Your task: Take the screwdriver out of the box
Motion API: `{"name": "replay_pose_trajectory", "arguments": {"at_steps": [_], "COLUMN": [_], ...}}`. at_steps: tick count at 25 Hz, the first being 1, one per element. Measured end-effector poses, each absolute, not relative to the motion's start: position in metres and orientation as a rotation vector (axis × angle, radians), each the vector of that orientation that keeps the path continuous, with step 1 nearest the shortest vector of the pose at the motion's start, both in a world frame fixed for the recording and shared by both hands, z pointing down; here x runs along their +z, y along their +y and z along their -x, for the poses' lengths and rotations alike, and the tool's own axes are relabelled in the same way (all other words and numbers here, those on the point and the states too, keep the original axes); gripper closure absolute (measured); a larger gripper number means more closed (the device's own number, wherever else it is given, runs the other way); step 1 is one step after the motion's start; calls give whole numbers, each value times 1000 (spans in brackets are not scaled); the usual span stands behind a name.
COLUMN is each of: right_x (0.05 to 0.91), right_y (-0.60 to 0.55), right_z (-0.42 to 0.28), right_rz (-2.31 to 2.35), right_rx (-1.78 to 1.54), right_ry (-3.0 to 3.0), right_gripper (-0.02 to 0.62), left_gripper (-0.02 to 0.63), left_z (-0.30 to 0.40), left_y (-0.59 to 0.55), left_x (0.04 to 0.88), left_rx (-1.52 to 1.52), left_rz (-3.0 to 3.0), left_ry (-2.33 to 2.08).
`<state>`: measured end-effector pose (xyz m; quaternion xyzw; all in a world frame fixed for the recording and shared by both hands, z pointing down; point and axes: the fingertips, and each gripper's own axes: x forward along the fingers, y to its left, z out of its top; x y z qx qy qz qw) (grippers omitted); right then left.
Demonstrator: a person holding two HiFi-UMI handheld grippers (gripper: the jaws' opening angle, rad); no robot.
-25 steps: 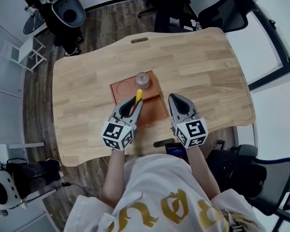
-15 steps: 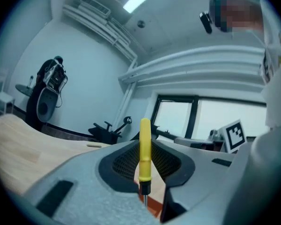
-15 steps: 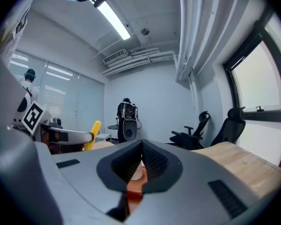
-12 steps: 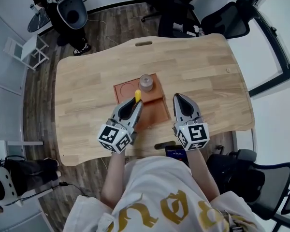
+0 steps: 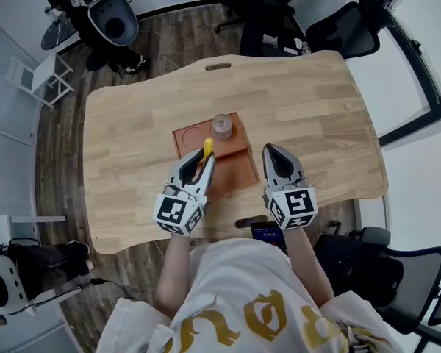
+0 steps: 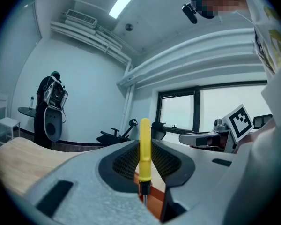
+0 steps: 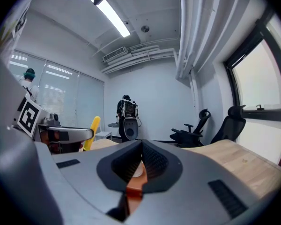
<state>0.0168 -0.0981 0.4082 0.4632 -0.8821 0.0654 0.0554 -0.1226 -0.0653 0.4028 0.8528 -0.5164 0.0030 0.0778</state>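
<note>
A pale wooden table (image 5: 309, 87) with rounded edges stands on a dark plank floor (image 5: 59, 145). Black office chairs (image 5: 345, 22) stand along its far side, and another chair (image 5: 397, 271) is near its right corner. A small white stand (image 5: 31, 78) sits by the left wall. Large dark-framed windows (image 5: 419, 50) fill the right side. The walls (image 6: 89, 93) are pale blue-white, blinds (image 7: 61, 81) cover one side, and a strip light (image 7: 113, 14) glows on the ceiling.

Table (image 5: 301, 87) — pale wood, matt, with visible grain. Screwdriver (image 6: 144, 149): smooth glossy plastic handle, bare metal shaft. Box (image 5: 239, 168) — smooth, matt finish, material unclear.
</note>
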Motion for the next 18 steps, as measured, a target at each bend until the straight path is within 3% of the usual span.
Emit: {"name": "replay_pose_trajectory", "arguments": {"at_steps": [18], "right_x": [422], "right_y": [-105], "right_z": [-15], "right_rz": [-1369], "right_rx": [228], "right_ry": [-2666], "right_gripper": [584], "left_gripper": [528], "left_z": [126], "left_y": [-73], "left_x": [413], "left_rx": [-11], "left_rz": [-2508], "left_ry": [-1524]}}
